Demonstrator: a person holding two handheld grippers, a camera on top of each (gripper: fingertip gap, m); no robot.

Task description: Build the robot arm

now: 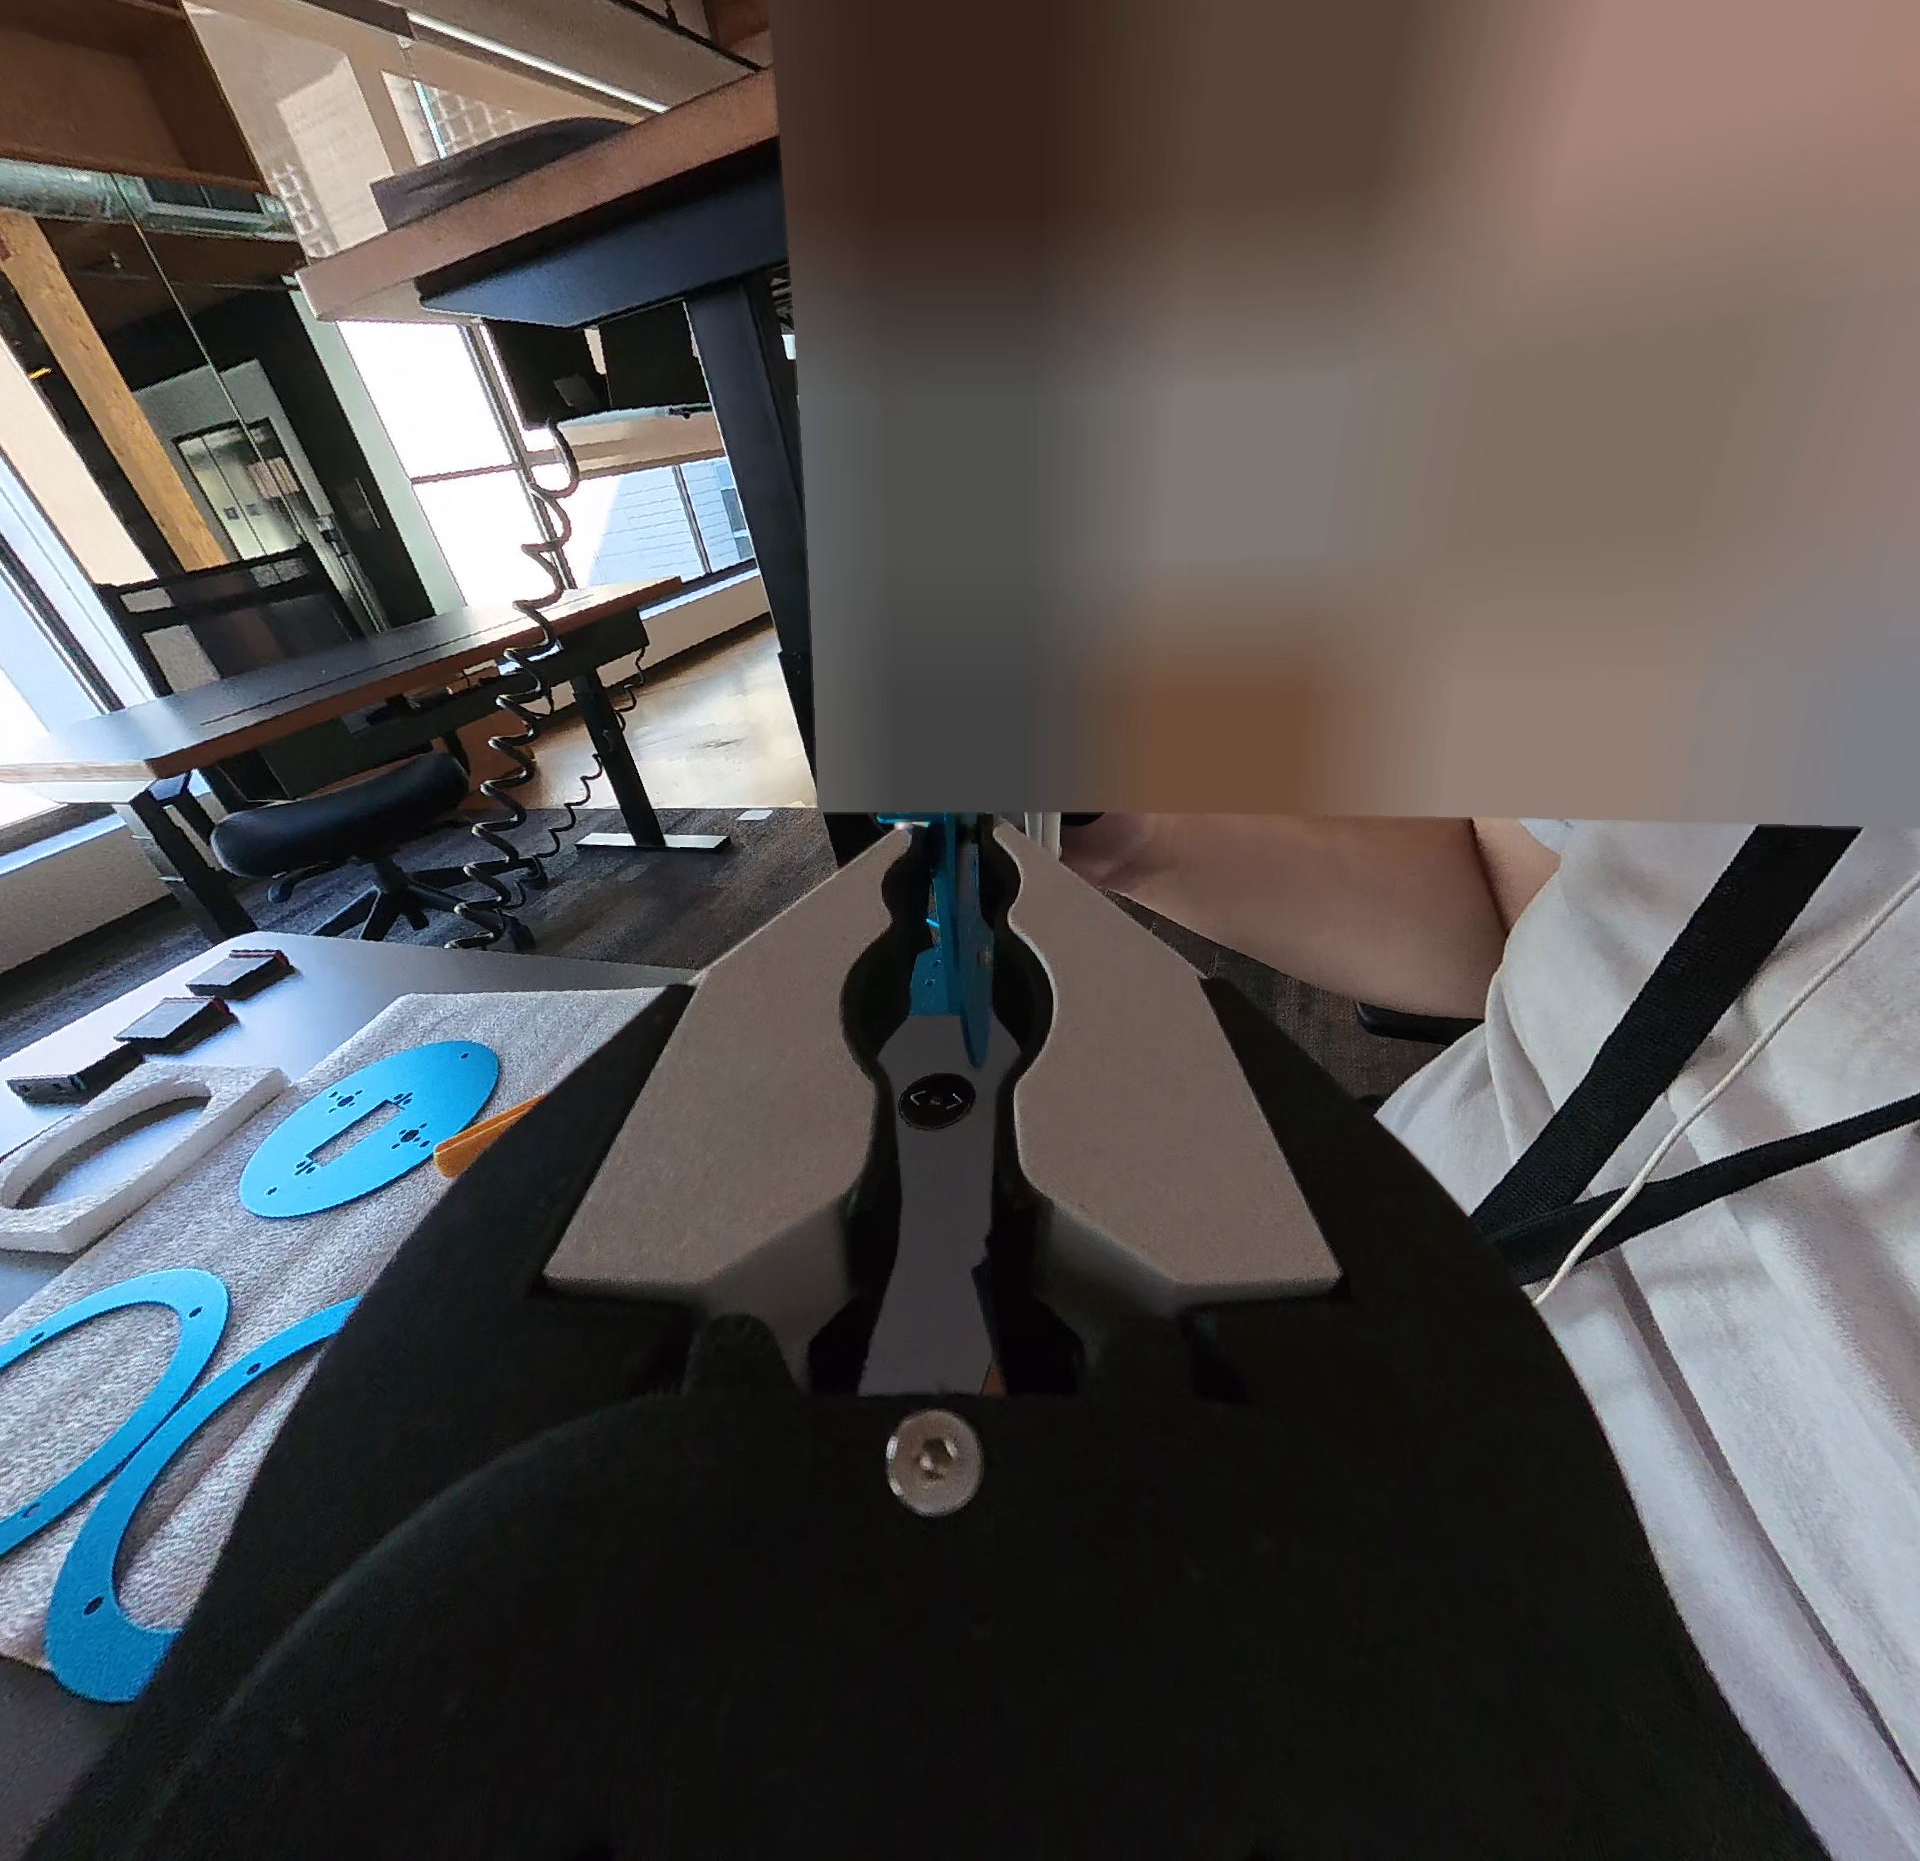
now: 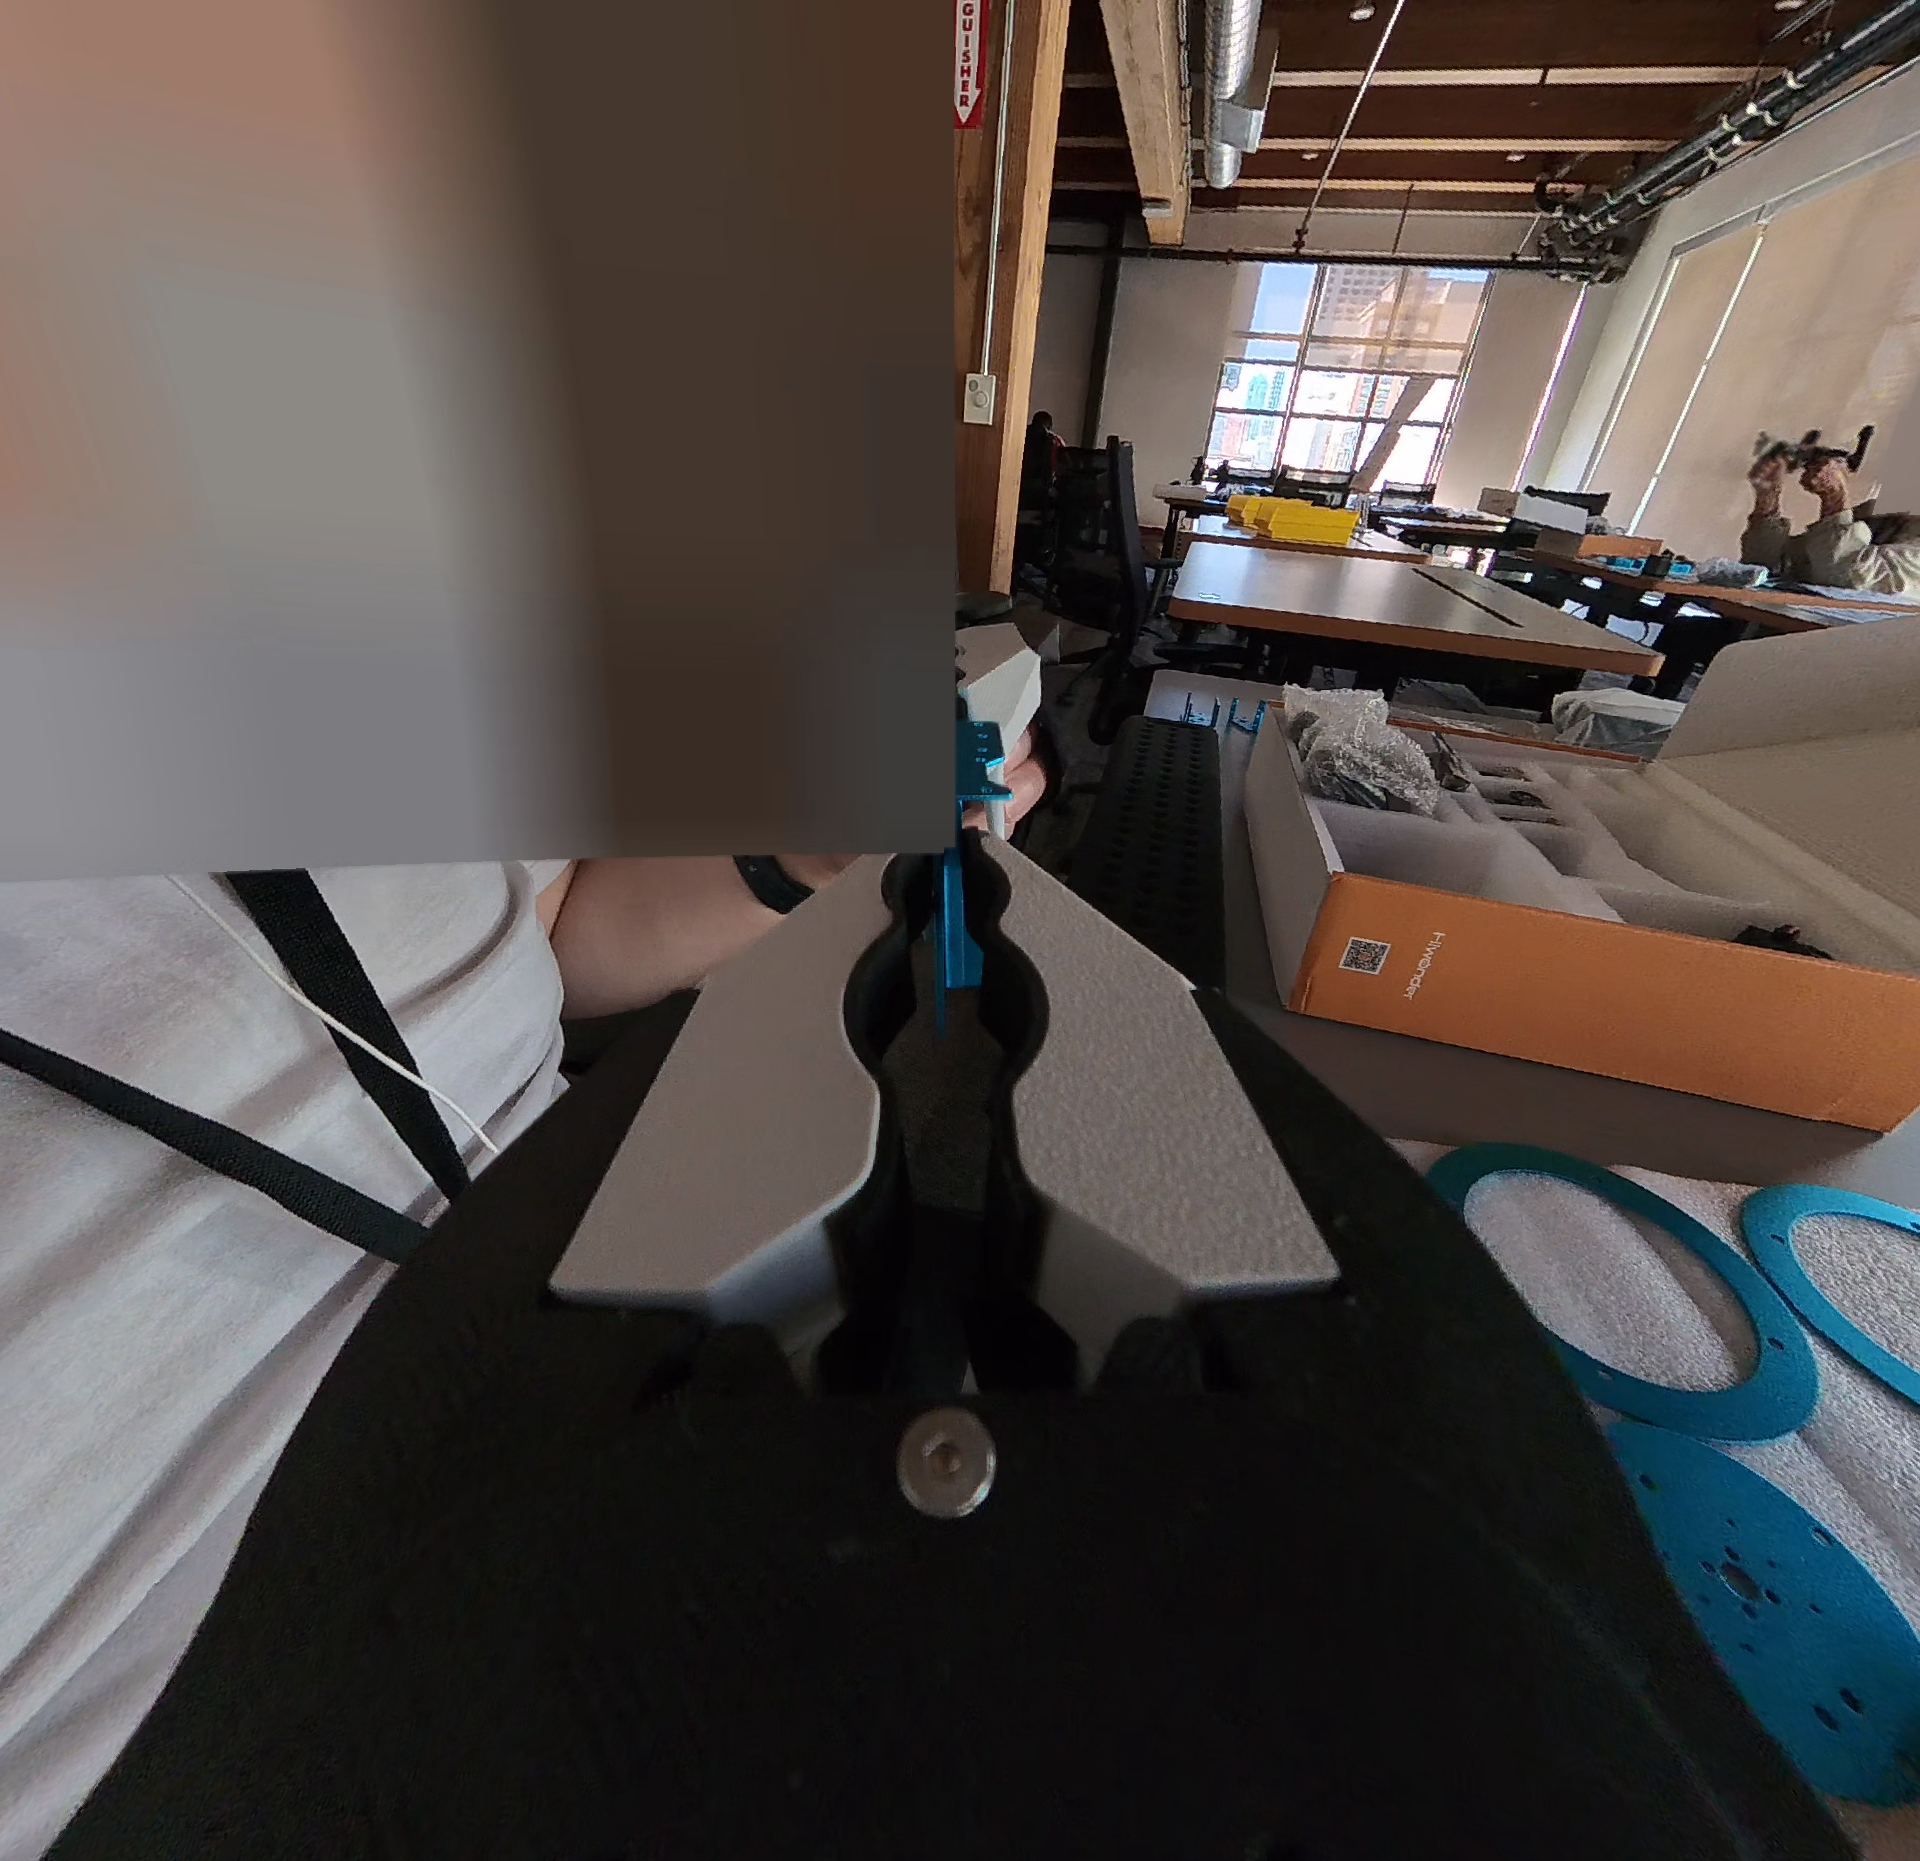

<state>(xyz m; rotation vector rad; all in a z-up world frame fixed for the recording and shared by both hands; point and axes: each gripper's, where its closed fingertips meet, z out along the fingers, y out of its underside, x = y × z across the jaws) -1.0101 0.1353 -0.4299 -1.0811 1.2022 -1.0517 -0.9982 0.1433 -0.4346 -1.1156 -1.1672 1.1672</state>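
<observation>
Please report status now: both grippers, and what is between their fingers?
Left gripper shut on blue perforated metal bracket, raised above table. Right gripper shut on same bracket. Flat blue metal rings lie untouched on grey foam mat.

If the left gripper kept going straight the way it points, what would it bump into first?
Probably the person's bare forearm just past the left gripper, which is shut on a blue metal bracket; depth is unclear.
</observation>
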